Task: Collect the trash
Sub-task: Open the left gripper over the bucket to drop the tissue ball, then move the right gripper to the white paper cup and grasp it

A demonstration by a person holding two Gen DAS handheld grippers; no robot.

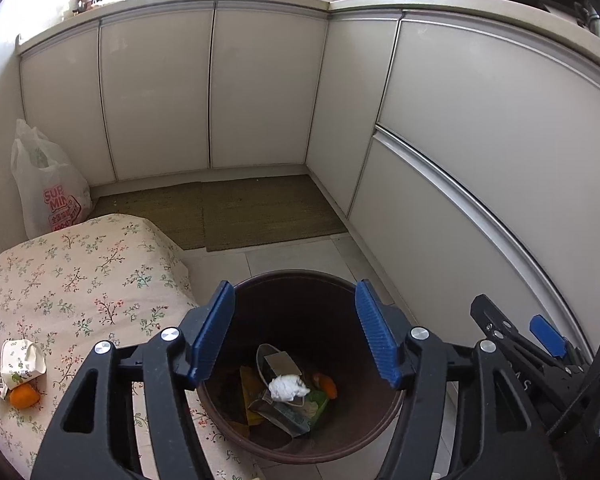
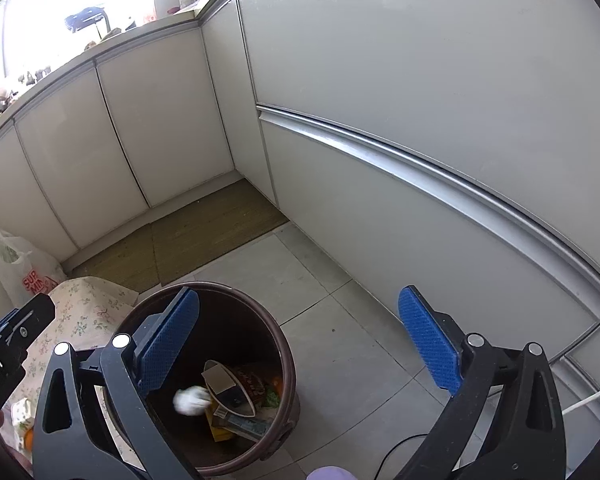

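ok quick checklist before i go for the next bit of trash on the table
1. Left tongs empty and open: ok, nothing between the blue pads.
2. Right tongs empty and open: ok.
3. Last drop landed: ok, the white crumpled tissue lies inside the brown bin with the other wrappers.
4. Trash left to collect: not ok, a crumpled carton and an orange peel sit on the floral tablecloth.
5. Bin within reach of the table: ok, it stands right beside the cloth's edge.
6. Anything else at the table's near-left edge: cannot tell, cut off by the frame.
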